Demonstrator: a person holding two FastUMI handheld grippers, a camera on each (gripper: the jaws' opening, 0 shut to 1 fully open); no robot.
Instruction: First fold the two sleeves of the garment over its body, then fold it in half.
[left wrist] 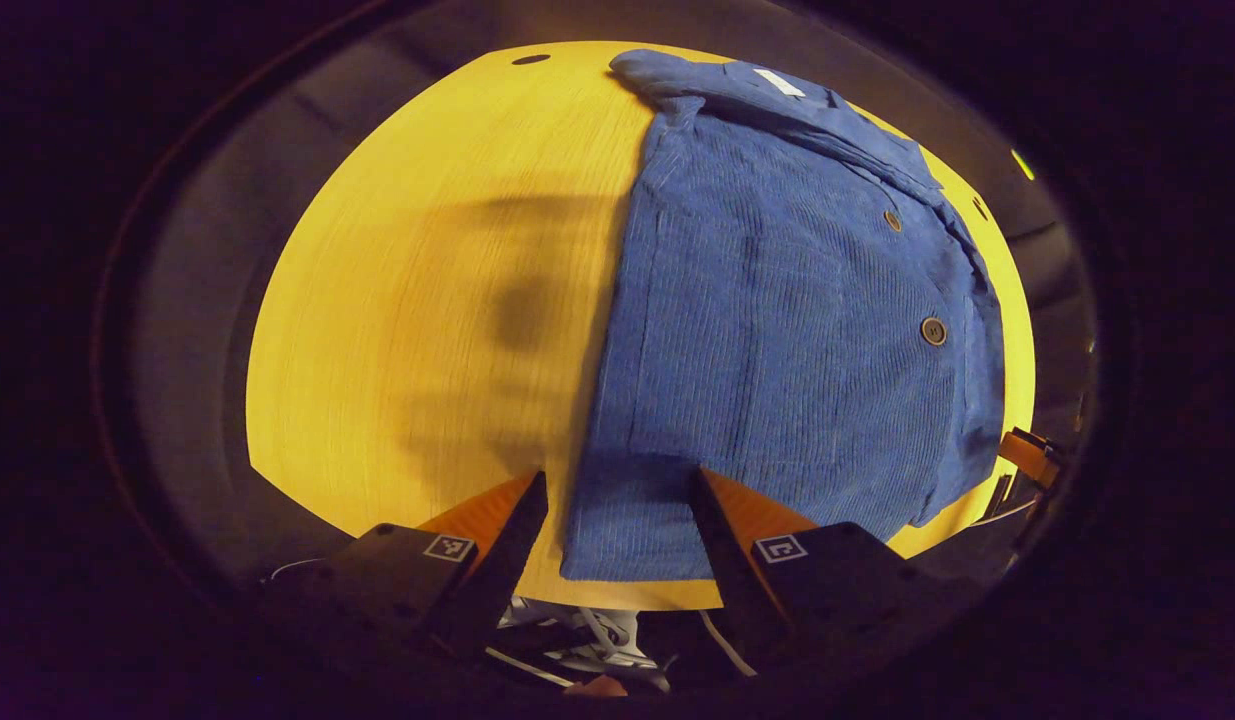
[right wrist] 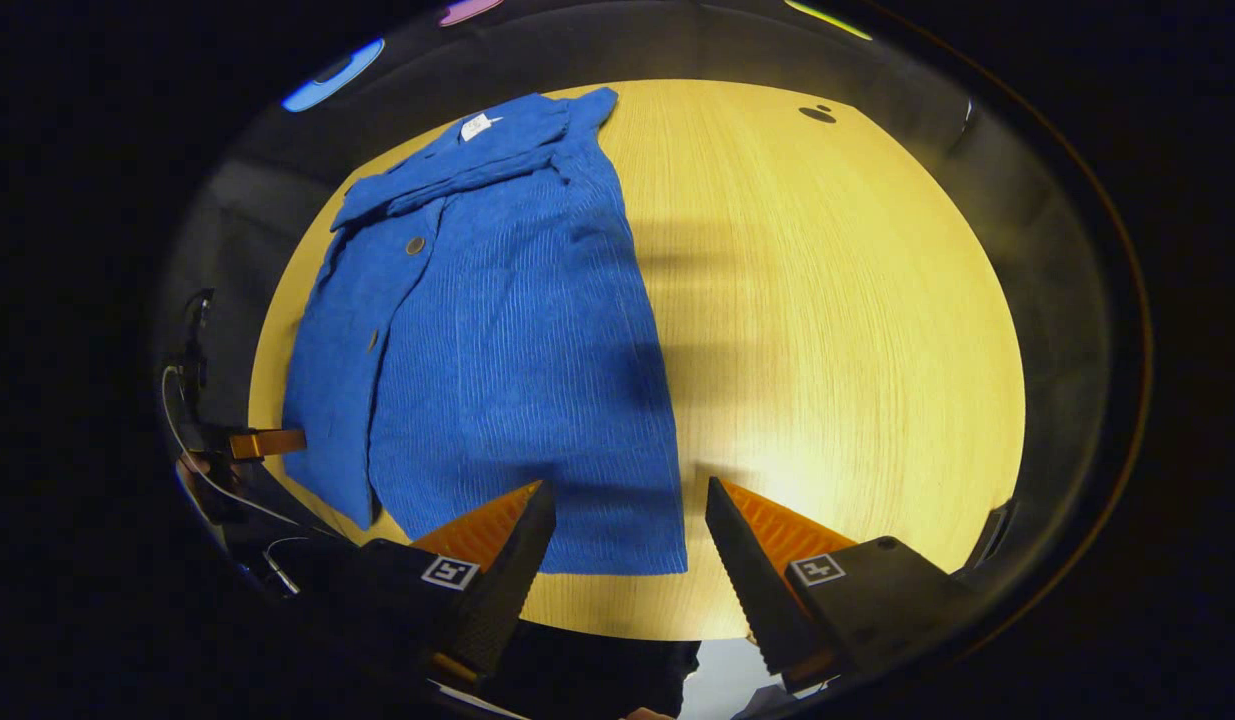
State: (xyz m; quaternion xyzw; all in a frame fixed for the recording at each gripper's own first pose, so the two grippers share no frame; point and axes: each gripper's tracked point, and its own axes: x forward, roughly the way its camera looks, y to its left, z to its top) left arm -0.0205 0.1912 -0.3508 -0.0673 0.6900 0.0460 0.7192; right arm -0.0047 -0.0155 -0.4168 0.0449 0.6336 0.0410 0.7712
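Garment (left wrist: 777,330): blue ribbed shirt, flat on the table, collar toward the far edge, hem along the near edge; both sleeves already lying over the body, not yet folded in half.
Table (right wrist: 827,300): round, pale wood; carries the garment (right wrist: 507,340); small dark hole near the far edge.
Left gripper (left wrist: 617,500): above the near edge, over one hem corner; jaws spread, pinching nothing.
Right gripper (right wrist: 627,510): above the near edge, over the other hem corner; jaws spread, pinching nothing.
Buttons (left wrist: 933,331): two along the placket.
Neck label (right wrist: 474,127): white, inside the collar by the far edge.
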